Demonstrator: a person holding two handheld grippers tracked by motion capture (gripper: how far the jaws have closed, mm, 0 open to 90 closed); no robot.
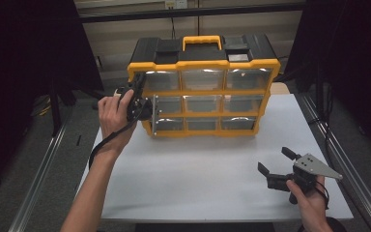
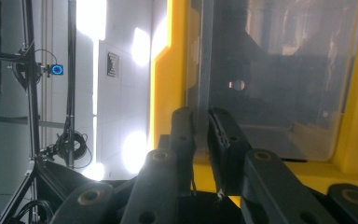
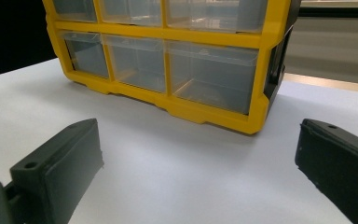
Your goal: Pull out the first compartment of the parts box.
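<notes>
A yellow and black organizer [image 1: 204, 65] with clear drawers stands upright at the back of the white table [image 1: 198, 174]. My left gripper [image 1: 146, 109] is at its left side, held level by a hand. In the left gripper view the jaws stand close together, and my left gripper [image 2: 201, 125] is shut on the thin front edge of a clear drawer [image 2: 270, 70] beside the yellow frame [image 2: 168, 93]. My right gripper [image 1: 275, 161] rests low at the table's front right, open with nothing between its fingers. The right gripper view looks between the spread jaws of the right gripper [image 3: 198, 140] at the organizer [image 3: 182, 106].
Bare white table lies between the organizer and the front edge. Metal rails [image 1: 43, 164] run along both sides of the table. Dark curtains [image 1: 24, 58] hang at left and right. A tripod with cables [image 2: 51, 140] stands beyond the organizer in the left gripper view.
</notes>
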